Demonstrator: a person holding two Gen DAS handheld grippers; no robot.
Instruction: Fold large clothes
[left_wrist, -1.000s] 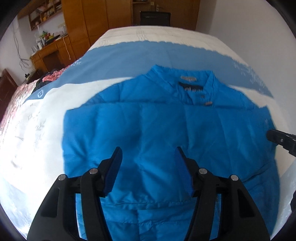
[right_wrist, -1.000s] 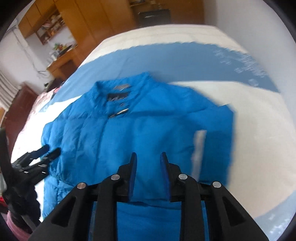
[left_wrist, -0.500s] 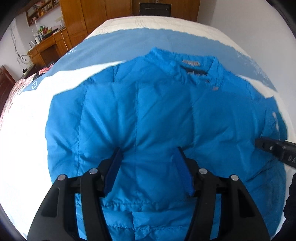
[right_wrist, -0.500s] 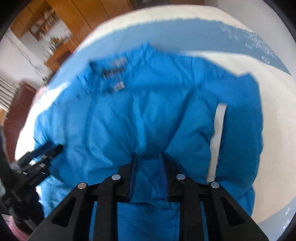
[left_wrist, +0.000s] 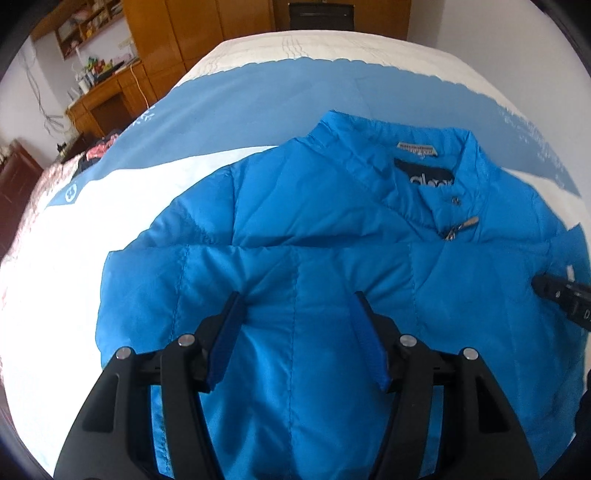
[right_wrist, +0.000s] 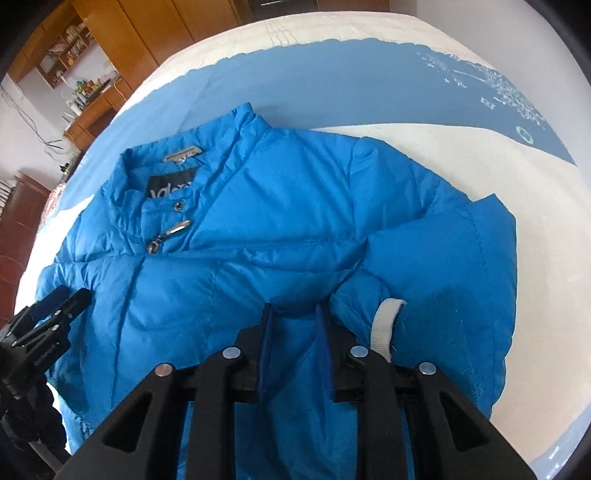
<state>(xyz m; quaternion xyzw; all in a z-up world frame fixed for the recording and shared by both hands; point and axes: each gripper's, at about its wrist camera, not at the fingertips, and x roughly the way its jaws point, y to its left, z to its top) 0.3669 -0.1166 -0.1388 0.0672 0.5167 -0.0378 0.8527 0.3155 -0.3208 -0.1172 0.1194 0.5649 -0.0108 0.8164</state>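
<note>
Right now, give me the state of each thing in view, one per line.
Blue jacket: spread on the bed, bottom part folded up over the chest, collar open.
Zipper pull: lying flat below the collar, zip closed.
Left gripper: fingers around a bulge of jacket fabric.
Right gripper: fingers pinching a fold of jacket.
Bed: made, cover flat.

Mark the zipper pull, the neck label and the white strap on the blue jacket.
zipper pull (right_wrist: 180, 226), right wrist view, on its metal tab.
neck label (left_wrist: 416, 149), left wrist view, on its middle.
white strap (right_wrist: 384, 325), right wrist view, mid-length.
</note>
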